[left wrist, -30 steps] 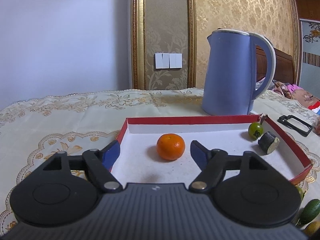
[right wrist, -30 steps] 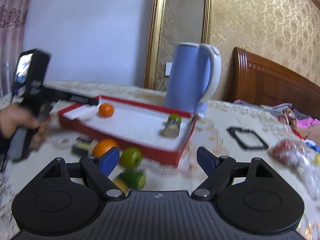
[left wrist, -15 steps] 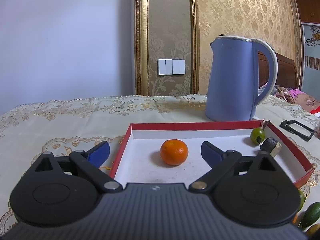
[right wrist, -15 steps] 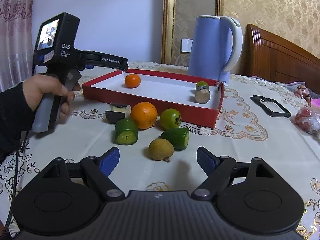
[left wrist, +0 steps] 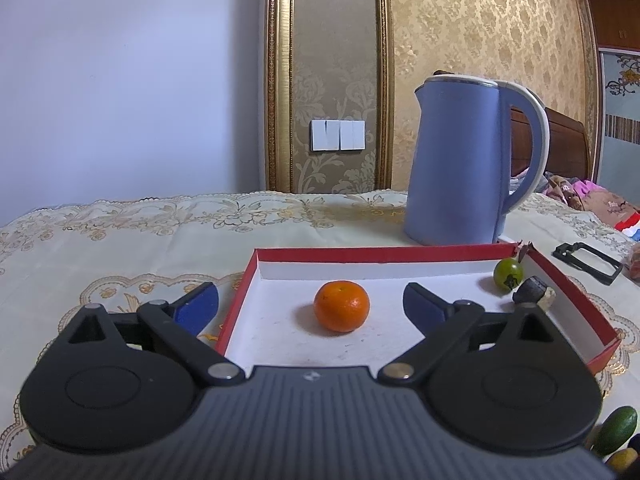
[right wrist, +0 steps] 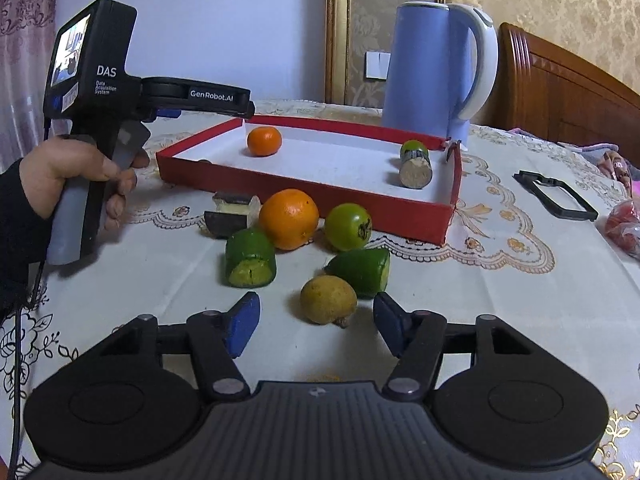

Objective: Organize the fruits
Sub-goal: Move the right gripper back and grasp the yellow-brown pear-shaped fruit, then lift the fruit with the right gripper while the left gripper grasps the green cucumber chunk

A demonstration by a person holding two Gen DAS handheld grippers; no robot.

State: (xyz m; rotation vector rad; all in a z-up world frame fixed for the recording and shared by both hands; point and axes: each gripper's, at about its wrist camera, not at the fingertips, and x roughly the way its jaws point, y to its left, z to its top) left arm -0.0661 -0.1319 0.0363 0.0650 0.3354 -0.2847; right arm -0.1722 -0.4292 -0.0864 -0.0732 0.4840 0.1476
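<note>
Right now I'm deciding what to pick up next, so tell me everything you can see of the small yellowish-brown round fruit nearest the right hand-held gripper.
The small yellowish-brown round fruit looks dull and matte, with a little dark stub low on its right side. It is whole and rests on the cream embroidered tablecloth, outside the red box, just in front of a cut green fruit piece; whether they touch is unclear. It sits between the right hand-held gripper's blue pads, which have just been closing but do not yet press it.

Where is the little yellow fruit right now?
In the right wrist view, the yellow fruit sits on the tablecloth, between the right gripper's closing fingers, just before a green fruit piece.
</note>
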